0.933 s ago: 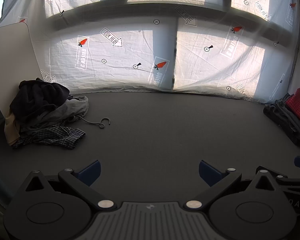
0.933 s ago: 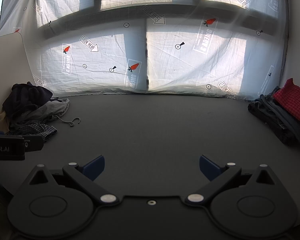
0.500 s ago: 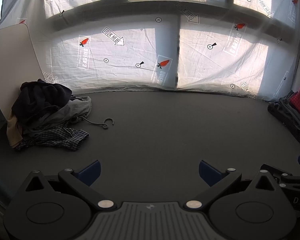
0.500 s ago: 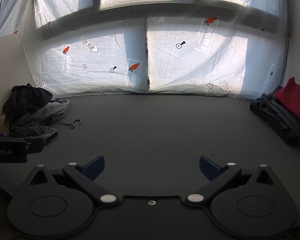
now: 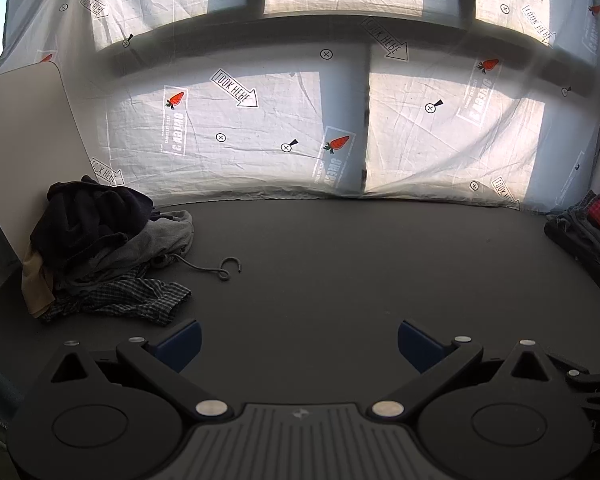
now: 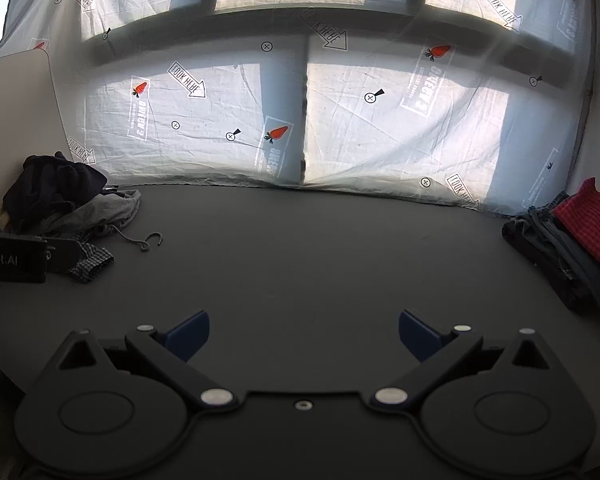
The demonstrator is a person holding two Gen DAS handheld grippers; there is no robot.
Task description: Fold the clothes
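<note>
On the far left of the dark table point(image 5: 320, 272) lies a loose heap point(image 5: 100, 248) of clothes: a dark garment on top, a grey one under it with a cord point(image 5: 216, 270) trailing out to the right, and a checked shirt point(image 5: 136, 300) at the front edge. The heap is crumpled and not folded. In the middle, the table is bare between the two piles. The left claw point(image 5: 298, 342) hangs above this bare part with its blue fingers wide apart and nothing between them. The right claw point(image 6: 304, 332) is also spread wide and holds nothing; the left tool's body shows at the left edge of its view. On the far right, against the printed sheet point(image 6: 340, 120), lies a flatter stack point(image 6: 568, 248) of dark garments with a red checked one on top.

Compared with a moment ago, the left camera's view has slid a little: the heap now sits further in and the stack has moved to the right border. The right camera's view has hardly changed. No garment has moved. I judge that the left claw is turning toward the heap, perhaps to take a next garment.
</note>
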